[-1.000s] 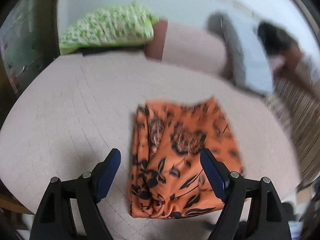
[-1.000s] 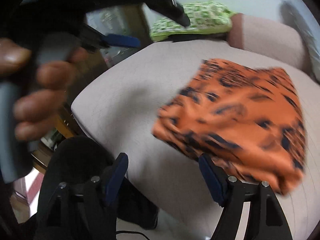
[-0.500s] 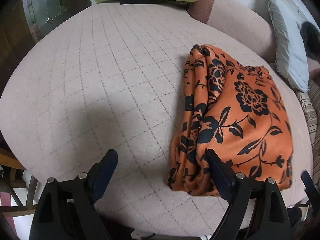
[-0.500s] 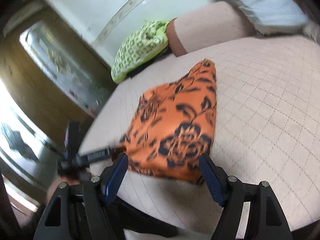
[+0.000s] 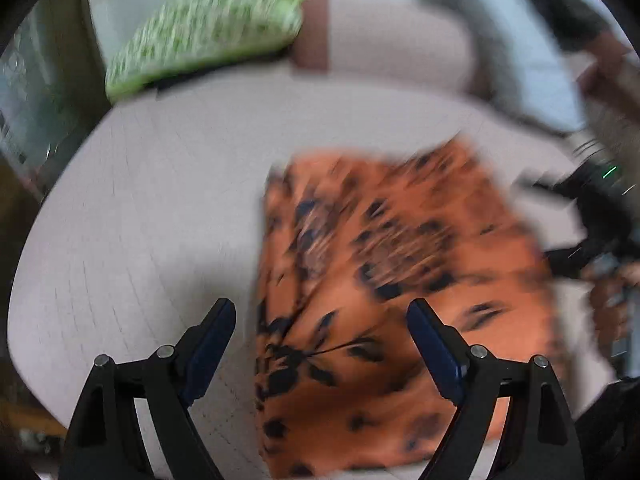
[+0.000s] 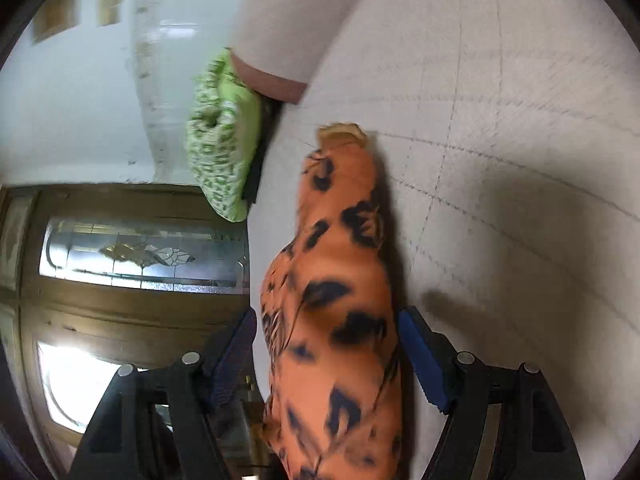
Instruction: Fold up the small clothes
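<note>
Left gripper (image 5: 318,350) hangs with its jaws spread wide over the near edge of the folded orange floral garment (image 5: 384,300), which lies on the quilted beige cushion (image 5: 152,208). Beyond that garment sits a green patterned pillow (image 5: 204,40). My right gripper (image 6: 328,354) straddles the cloth's edge, pads apart.

Nothing readable here, honestly. No labels, brand names, numbers or signs in either wrist view. The orange cloth (image 5: 384,288) only has a black flower print, the green cushion (image 6: 220,152) just a pattern, and the door glass (image 6: 140,256) shows a decorative leaf design, no lettering. The left view is too blurred anyway.
</note>
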Available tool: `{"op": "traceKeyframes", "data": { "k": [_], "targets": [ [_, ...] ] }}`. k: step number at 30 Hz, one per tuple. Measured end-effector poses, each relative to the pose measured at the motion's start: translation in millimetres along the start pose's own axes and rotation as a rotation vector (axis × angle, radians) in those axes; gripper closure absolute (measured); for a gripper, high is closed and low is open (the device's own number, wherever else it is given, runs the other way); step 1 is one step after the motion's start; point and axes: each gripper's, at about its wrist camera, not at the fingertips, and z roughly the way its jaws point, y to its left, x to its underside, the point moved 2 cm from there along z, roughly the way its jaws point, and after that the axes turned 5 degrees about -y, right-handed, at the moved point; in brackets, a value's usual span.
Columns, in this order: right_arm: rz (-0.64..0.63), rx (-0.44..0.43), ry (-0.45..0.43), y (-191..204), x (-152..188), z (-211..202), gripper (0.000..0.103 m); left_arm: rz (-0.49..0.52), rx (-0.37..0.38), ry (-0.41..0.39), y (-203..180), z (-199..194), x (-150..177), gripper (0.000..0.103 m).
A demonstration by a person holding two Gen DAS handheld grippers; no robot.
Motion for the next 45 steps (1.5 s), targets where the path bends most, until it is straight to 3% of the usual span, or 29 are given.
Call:
{"op": "traceKeyframes", "data": {
  "k": [1, 2, 4, 6, 8, 9, 11, 13, 14, 15, 17, 19, 23, 25, 27, 29, 31, 33, 34, 36, 38, 39, 40, 41, 43, 45],
  "targets": [
    [0.022, -0.019, 0.015, -1.6, -4.9, 9.5, 0.03, -0.012, -0.007, 0.069, 5.8, 16.9, 8.0, 0.014],
    [0.023, -0.015, 0.017, -1.4, -8.0, 14.7, 0.034, -0.057, 0.027, 0.082, 14.9, 25.4, 17.1, 0.013],
    [0.026, 0.004, 0.022, 0.7, -12.5, 27.3, 0.066, -0.137, 0.063, 0.08, 30.6, 25.8, 25.2, 0.011],
    [-0.068, 0.042, -0.025, 20.9, -8.5, 25.0, 0.075, -0.152, 0.07, 0.073, 34.8, 27.7, 27.7, 0.01],
    [-0.225, 0.068, -0.094, 48.1, 4.0, 18.2, 0.075, -0.164, 0.066, 0.063, 37.6, 31.8, 32.7, 0.005],
    [-0.235, 0.105, -0.089, 44.4, 3.9, 24.9, 0.075, -0.174, 0.073, 0.062, 39.3, 32.6, 35.3, 0.005],
    [-0.088, 0.202, -0.031, 8.1, -4.3, 36.6, 0.071, -0.167, 0.067, 0.058, 39.9, 32.2, 37.3, 0.004],
    [-0.047, 0.157, -0.076, 4.9, -4.3, 20.2, 0.055, -0.148, 0.053, 0.043, 38.2, 31.0, 38.7, 0.004],
    [-0.042, 0.13, -0.111, 9.0, -0.9, 7.4, 0.032, -0.15, 0.054, 0.04, 37.6, 27.8, 41.8, 0.004],
    [-0.048, 0.106, -0.134, 14.3, 5.1, -7.8, 0.021, -0.157, 0.058, 0.039, 35.9, 27.5, 41.9, 0.004],
    [-0.059, 0.088, -0.135, 17.9, 17.3, -25.1, 0.021, -0.169, 0.067, 0.042, 33.3, 29.3, 41.4, 0.004],
    [-0.059, 0.089, -0.08, 14.9, 37.1, -34.5, 0.021, -0.17, 0.069, 0.043, 37.5, 28.5, 44.6, 0.004],
    [-0.029, 0.092, 0.027, -0.3, 74.1, -22.9, 0.021, -0.158, 0.06, 0.044, 38.4, 24.9, 34.0, 0.005],
    [-0.037, 0.087, 0.081, -2.0, 92.3, -7.1, 0.036, -0.138, 0.047, 0.044, 35.5, 26.1, 30.4, 0.005],
    [-0.104, 0.135, 0.062, 6.6, 101.7, -4.1, 0.065, -0.133, 0.052, 0.045, 34.6, 24.7, 28.8, 0.005],
    [-0.147, 0.161, 0.014, 23.4, 106.4, -12.1, 0.07, -0.129, 0.046, 0.044, 33.5, 23.1, 25.2, 0.006],
    [-0.26, 0.192, -0.011, 47.6, 116.2, -14.9, 0.07, -0.136, 0.032, 0.019, 34.3, 11.5, 20.8, 0.006],
    [-0.272, 0.29, 0.031, 32.3, 117.9, -2.4, 0.069, -0.169, 0.083, -0.026, 33.8, -7.6, 11.6, 0.006],
    [-0.24, 0.33, 0.051, 14.8, 115.8, 3.2, 0.067, -0.212, 0.155, -0.063, 31.9, -19.2, 6.2, 0.006],
    [-0.177, 0.234, 0.048, 6.6, 112.6, -2.9, 0.055, -0.19, 0.183, -0.118, 23.9, -34.4, -2.4, 0.006],
    [-0.207, 0.264, 0.043, 12.8, 109.5, -7.5, 0.043, -0.119, 0.177, -0.08, 7.7, -25.7, -1.6, 0.006],
    [-0.229, 0.275, 0.041, 17.0, 107.6, -10.5, 0.043, -0.097, 0.151, -0.05, 3.6, -17.7, 3.0, 0.006],
    [-0.243, 0.283, 0.027, 22.5, 104.0, -14.9, 0.043, -0.048, 0.061, 0.038, -0.9, 4.6, 15.7, 0.006],
    [-0.259, 0.283, -0.006, 29.6, 98.4, -23.6, 0.043, -0.04, 0.045, 0.082, -0.5, 17.9, 24.8, 0.004],
    [-0.304, 0.282, -0.097, 44.9, 86.9, -45.8, 0.043, -0.189, 0.145, 0.087, 16.2, 21.5, 34.7, 0.005],
    [-0.338, 0.24, -0.139, 70.1, 75.1, -47.5, 0.043, -0.263, 0.205, 0.095, 26.6, 14.1, 31.0, 0.007]
  ]
}}
